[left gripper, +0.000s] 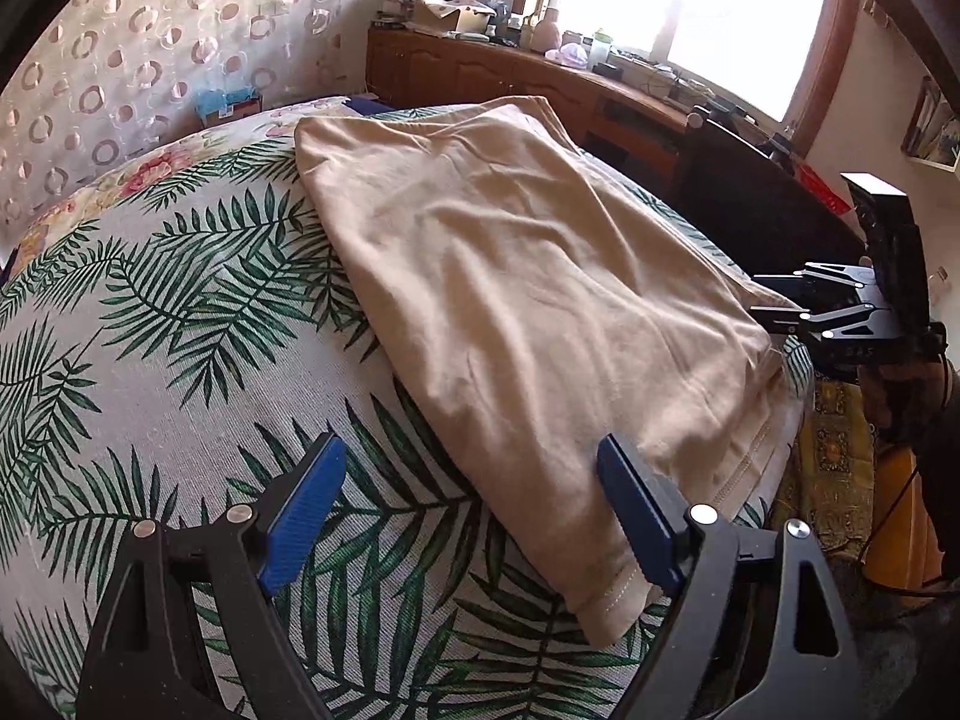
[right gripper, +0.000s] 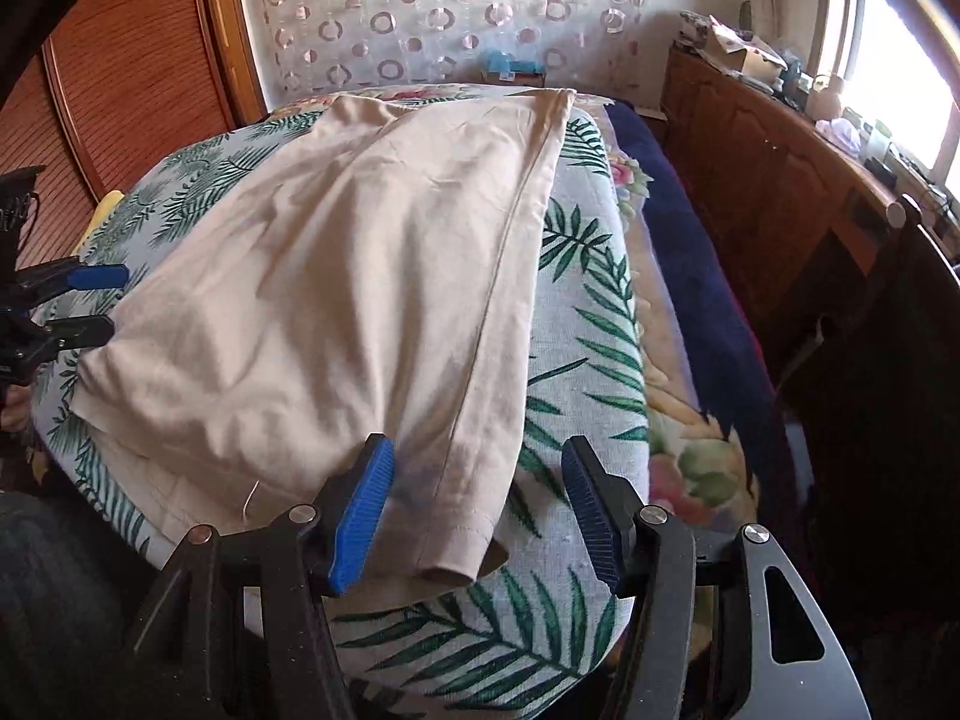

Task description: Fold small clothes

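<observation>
On the palm-leaf patterned bedspread (left gripper: pixel 180 312) lies the folded beige cotton garment (left gripper: pixel 510 276), bare cover to its left. Left gripper (left gripper: pixel 474 510) gapes wide, empty, its right pad just over the near hemmed edge. Right gripper (right gripper: pixel 480 510) (half spread, gripping nothing) straddles the garment's near right corner.

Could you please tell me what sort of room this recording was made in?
Most likely a bedroom in a home. A beige garment lies on a bed with a palm-leaf cover; a sheer curtain with a ring pattern hangs behind it, and a cluttered wooden cabinet runs under a bright window.
</observation>
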Demonstrator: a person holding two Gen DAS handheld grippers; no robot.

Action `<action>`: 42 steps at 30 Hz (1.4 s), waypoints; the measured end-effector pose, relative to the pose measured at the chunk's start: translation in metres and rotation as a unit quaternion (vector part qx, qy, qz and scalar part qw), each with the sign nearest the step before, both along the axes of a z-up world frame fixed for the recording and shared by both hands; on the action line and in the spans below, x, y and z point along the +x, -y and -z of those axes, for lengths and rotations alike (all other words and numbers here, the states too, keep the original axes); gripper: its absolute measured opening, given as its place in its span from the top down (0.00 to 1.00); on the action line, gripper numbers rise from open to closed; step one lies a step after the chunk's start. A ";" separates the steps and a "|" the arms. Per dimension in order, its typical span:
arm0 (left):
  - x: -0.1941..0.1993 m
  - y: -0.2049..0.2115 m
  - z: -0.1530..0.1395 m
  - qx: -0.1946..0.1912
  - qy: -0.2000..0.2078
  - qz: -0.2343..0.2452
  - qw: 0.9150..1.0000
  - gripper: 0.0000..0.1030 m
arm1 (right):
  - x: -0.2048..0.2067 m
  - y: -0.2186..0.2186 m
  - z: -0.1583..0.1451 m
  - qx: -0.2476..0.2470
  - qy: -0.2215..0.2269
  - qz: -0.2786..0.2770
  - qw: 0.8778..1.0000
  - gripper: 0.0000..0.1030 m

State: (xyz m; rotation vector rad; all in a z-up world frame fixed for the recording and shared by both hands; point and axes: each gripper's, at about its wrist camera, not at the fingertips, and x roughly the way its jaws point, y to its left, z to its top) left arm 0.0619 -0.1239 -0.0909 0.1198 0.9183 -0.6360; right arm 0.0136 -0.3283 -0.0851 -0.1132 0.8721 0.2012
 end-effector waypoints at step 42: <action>0.110 -0.005 -0.100 -0.079 0.057 -0.015 0.995 0.90 | 0.053 -0.010 -0.087 0.071 0.165 -0.034 0.983 0.94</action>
